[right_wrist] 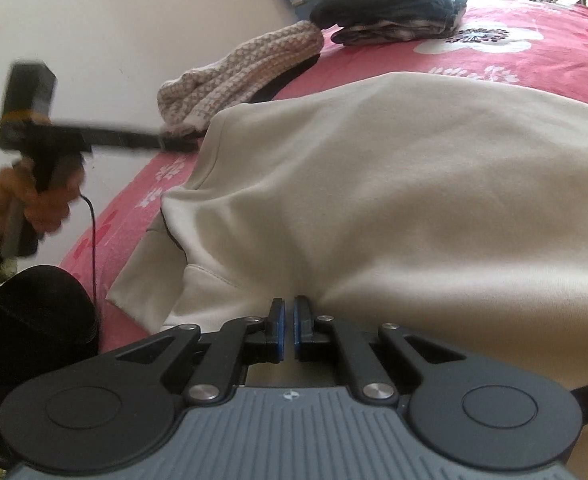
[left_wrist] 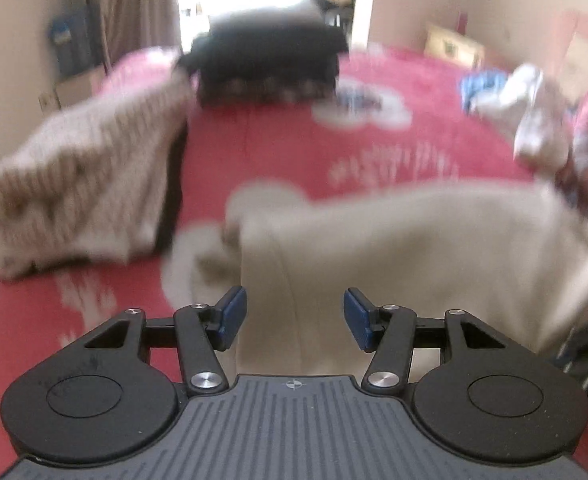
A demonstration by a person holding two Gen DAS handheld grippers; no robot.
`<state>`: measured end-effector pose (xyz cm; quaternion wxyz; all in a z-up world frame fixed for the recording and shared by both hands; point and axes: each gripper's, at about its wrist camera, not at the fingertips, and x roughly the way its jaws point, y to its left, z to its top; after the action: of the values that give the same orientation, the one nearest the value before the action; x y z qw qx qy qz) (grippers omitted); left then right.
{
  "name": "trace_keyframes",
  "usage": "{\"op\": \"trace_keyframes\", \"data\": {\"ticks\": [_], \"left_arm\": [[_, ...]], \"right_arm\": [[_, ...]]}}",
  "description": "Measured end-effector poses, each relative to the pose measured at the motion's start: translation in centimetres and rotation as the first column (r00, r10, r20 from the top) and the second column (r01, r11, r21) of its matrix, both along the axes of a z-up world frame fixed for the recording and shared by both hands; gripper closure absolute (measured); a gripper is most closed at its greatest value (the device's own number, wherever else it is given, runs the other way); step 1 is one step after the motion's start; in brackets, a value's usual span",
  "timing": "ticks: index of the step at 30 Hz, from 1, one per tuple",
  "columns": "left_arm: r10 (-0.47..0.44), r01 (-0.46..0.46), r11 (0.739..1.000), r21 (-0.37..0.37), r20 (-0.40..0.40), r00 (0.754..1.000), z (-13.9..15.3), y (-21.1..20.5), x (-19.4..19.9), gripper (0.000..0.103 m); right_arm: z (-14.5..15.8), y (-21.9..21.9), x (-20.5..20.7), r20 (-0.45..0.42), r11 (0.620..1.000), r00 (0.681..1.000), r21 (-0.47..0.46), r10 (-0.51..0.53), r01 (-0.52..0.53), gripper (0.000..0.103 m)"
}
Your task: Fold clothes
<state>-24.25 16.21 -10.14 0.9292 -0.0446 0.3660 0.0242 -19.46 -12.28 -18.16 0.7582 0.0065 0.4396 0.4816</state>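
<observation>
A cream sweatshirt (right_wrist: 394,184) lies on the red flowered bedspread (right_wrist: 554,40). My right gripper (right_wrist: 290,320) is shut on a pinch of its near edge. The sweatshirt also shows, blurred, in the left wrist view (left_wrist: 394,240). My left gripper (left_wrist: 294,316) is open and empty, hovering just above the cloth with its blue pads (left_wrist: 232,316) apart. The left gripper and the hand holding it show blurred at the left of the right wrist view (right_wrist: 94,136).
A folded beige knit sweater (left_wrist: 90,184) lies at the left of the bed. A stack of dark folded clothes (left_wrist: 266,68) sits at the far end. Loose white and blue garments (left_wrist: 526,100) lie at the right. A wall runs along the bed's left side.
</observation>
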Motion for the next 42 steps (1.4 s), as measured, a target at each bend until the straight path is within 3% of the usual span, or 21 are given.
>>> {"op": "trace_keyframes", "data": {"ticks": [4, 6, 7, 11, 17, 20, 22, 24, 27, 28, 32, 35, 38, 42], "left_arm": [[-0.047, 0.048, 0.999, -0.005, 0.085, 0.995, -0.5, 0.0, 3.3, 0.049], [-0.046, 0.046, 0.999, 0.013, 0.059, 0.997, -2.9, 0.7, 4.4, 0.049], [-0.046, 0.045, 0.999, 0.022, 0.045, 0.998, -4.1, 1.0, 5.0, 0.054], [-0.041, 0.041, 0.998, 0.053, -0.004, 0.999, -8.1, 2.2, 7.0, 0.048], [0.052, -0.051, 0.999, 0.011, -0.033, 0.998, -5.1, 3.4, 6.9, 0.048], [0.017, -0.017, 1.0, 0.01, 0.019, 1.0, -2.6, 2.1, 5.0, 0.047], [-0.058, 0.058, 0.998, 0.033, -0.004, 0.998, -2.4, -0.2, 4.0, 0.047], [-0.161, 0.166, 0.983, 0.084, -0.064, 0.985, -3.2, -3.1, 3.0, 0.047], [-0.297, 0.346, 0.897, 0.274, -0.205, 0.933, -6.9, -7.1, 1.3, 0.046], [-0.309, 0.357, 0.884, 0.302, -0.195, 0.931, -7.6, -7.4, 0.6, 0.046], [-0.287, 0.344, 0.902, 0.259, -0.235, 0.929, -6.9, -5.9, 0.1, 0.045], [-0.305, 0.387, 0.862, 0.326, -0.276, 0.912, -6.4, -6.2, -1.2, 0.045], [-0.28, 0.351, 0.879, 0.324, -0.245, 0.928, -4.4, -5.9, -1.7, 0.046], [-0.264, 0.275, 0.94, 0.202, -0.077, 0.961, -0.8, -6.5, -2.1, 0.046]], "right_arm": [[0.0, 0.1, -0.1, 0.0, 1.0, 1.0, -0.001, -0.006, 0.006, 0.101], [0.0, 0.0, -0.1, 0.0, 1.0, 1.0, -0.001, -0.011, 0.011, 0.101], [0.1, 0.0, -0.2, 0.003, 1.0, 1.0, -0.001, -0.014, 0.014, 0.101], [-0.1, -0.2, -0.5, 0.006, 0.999, 0.999, 0.008, -0.036, 0.036, 0.101], [-0.4, -0.5, -0.3, 0.003, 0.999, 0.999, 0.027, -0.033, 0.033, 0.101], [-0.7, -0.8, -0.1, -0.002, 0.998, 0.999, 0.044, -0.034, 0.034, 0.102], [-0.8, -0.9, -0.1, 0.0, 0.998, 0.999, 0.049, -0.035, 0.035, 0.102], [-0.8, -0.9, -0.1, 0.005, 0.998, 0.999, 0.049, -0.034, 0.034, 0.102], [-0.7, -0.9, -0.1, 0.015, 0.998, 0.999, 0.048, -0.034, 0.033, 0.102], [-0.8, -1.0, -0.1, 0.018, 0.998, 0.999, 0.047, -0.034, 0.033, 0.102], [-0.7, -1.0, -0.3, 0.029, 0.998, 0.999, 0.045, -0.04, 0.038, 0.102], [-0.7, -0.9, -0.3, 0.033, 0.998, 0.998, 0.045, -0.046, 0.045, 0.102], [-0.6, -0.9, -0.4, 0.038, 0.998, 0.998, 0.044, -0.053, 0.051, 0.102], [-0.7, -0.9, -0.7, 0.047, 0.997, 0.997, 0.043, -0.059, 0.057, 0.102]]}}
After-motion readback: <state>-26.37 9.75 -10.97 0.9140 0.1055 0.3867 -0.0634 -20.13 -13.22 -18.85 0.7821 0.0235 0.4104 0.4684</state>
